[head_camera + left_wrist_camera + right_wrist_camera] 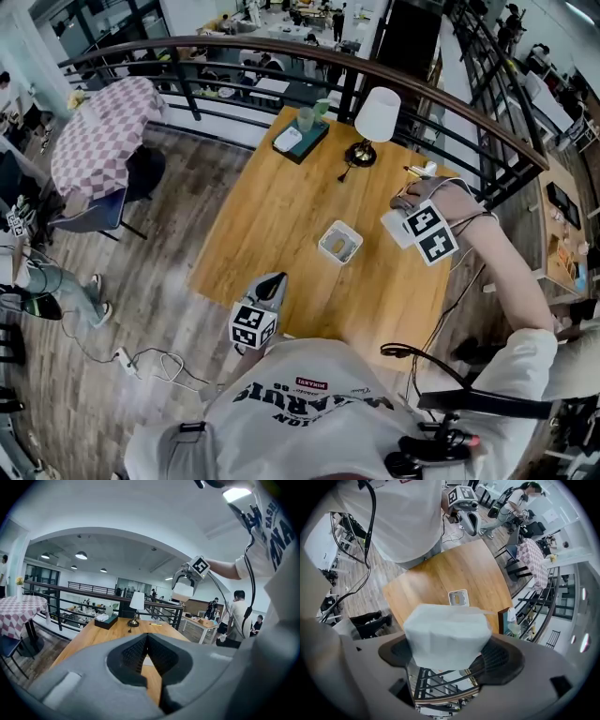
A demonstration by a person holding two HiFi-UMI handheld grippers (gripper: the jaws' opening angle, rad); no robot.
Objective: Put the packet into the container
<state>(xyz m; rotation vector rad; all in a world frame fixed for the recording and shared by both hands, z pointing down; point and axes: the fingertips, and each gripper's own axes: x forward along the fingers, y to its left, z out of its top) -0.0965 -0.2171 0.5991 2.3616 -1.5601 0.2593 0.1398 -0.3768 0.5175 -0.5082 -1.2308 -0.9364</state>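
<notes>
Right gripper clamped on white packet, jaws wide around it, pointing steeply down over the right side of the wooden table. Packet held in the air, clear of the tabletop. Small white container sits mid-table, left of the packet, apart from it. Left gripper at the table's near edge, jaws together, nothing between them. Lamp stands at the far edge.
</notes>
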